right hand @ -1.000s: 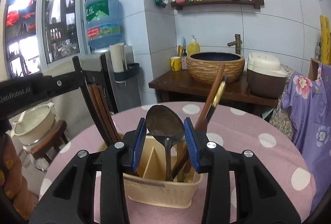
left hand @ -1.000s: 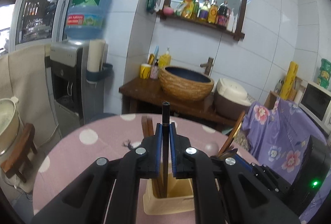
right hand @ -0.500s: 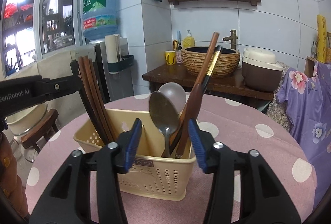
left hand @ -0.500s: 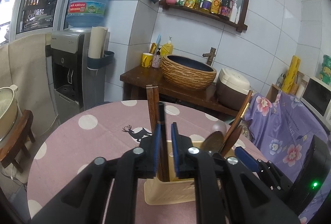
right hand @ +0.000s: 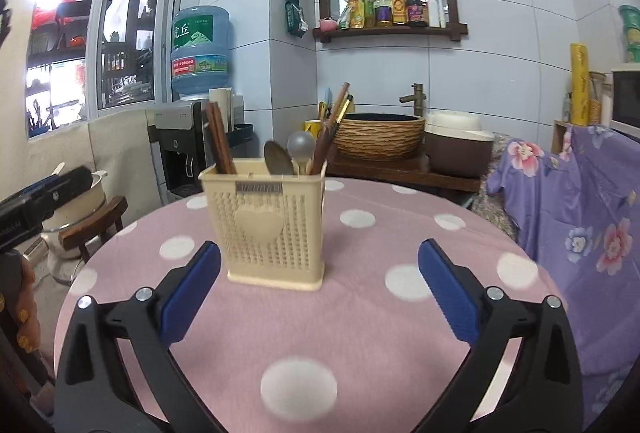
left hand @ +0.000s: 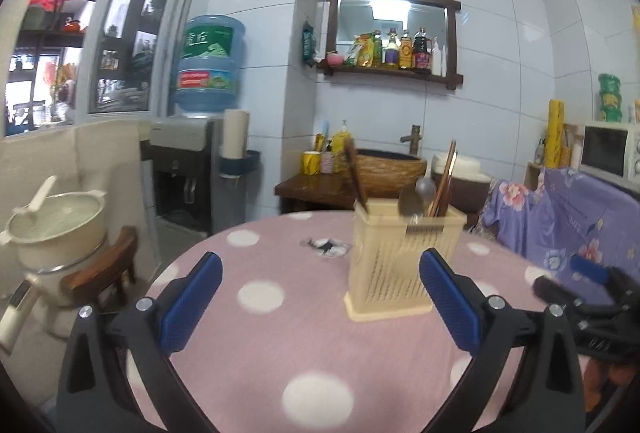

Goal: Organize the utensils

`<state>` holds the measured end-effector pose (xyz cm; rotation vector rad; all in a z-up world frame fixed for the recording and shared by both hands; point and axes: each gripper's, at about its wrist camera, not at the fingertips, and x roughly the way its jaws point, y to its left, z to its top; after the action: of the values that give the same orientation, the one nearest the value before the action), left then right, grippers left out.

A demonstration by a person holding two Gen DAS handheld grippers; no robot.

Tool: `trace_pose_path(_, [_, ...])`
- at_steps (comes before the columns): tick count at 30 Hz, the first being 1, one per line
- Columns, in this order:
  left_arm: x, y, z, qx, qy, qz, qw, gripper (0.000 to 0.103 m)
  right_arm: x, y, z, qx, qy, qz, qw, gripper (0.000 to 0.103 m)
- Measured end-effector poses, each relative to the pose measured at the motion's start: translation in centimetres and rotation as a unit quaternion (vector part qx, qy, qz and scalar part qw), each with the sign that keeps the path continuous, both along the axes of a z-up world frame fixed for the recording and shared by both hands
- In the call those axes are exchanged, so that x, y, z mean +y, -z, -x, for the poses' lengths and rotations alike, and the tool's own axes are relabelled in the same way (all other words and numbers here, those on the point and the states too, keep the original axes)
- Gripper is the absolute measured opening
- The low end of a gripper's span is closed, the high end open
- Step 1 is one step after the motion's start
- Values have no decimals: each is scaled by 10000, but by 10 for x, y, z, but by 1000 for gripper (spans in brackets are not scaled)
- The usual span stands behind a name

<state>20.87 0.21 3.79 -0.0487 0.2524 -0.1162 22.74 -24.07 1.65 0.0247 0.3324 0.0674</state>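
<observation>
A beige perforated utensil holder (right hand: 270,223) stands upright on the pink polka-dot table (right hand: 360,333); it also shows in the left wrist view (left hand: 394,257). Dark wooden chopsticks (right hand: 220,139) stand in its left compartment. Two spoons (right hand: 288,155) and more chopsticks (right hand: 332,125) lean in the right one. My left gripper (left hand: 320,307) is open and empty, pulled back from the holder. My right gripper (right hand: 320,289) is open and empty, also short of the holder. The right gripper's body shows at the right edge of the left wrist view (left hand: 588,309).
A water dispenser (left hand: 188,161) stands behind the table at left. A white pot (left hand: 56,225) sits on a wooden stool. A woven basin (right hand: 378,135) and rice cooker (right hand: 458,147) sit on a wooden counter behind. Purple floral cloth (right hand: 580,213) hangs at right.
My left gripper let go of the dark chopstick, which now stands in the holder, and opened wide. Both grippers drew back from the holder, and the right one opened wider.
</observation>
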Motion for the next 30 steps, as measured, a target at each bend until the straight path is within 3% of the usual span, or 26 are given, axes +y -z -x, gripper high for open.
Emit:
trace_pose_path(8, [0, 40, 94, 356, -247, -31, 9991, 98, 25, 38, 99, 59, 74, 176, 9998, 98])
trace_pose_path(11, [2, 44, 122, 306, -222, 123, 9992, 98, 32, 38, 129, -88, 115, 290, 9995, 98])
trace_pose_path(14, [-2, 46, 144, 108, -122, 46, 9999, 98, 40, 38, 155, -202, 35, 295, 9994, 98])
trace_pose_path(16, [-6, 45, 151, -1, -116, -96, 9999, 98, 47, 36, 167, -256, -92, 339, 9991, 98])
trace_pose_path(30, [-7, 43, 166, -217, -69, -12, 9997, 98, 45, 28, 186, -370, -20, 394, 9985, 98])
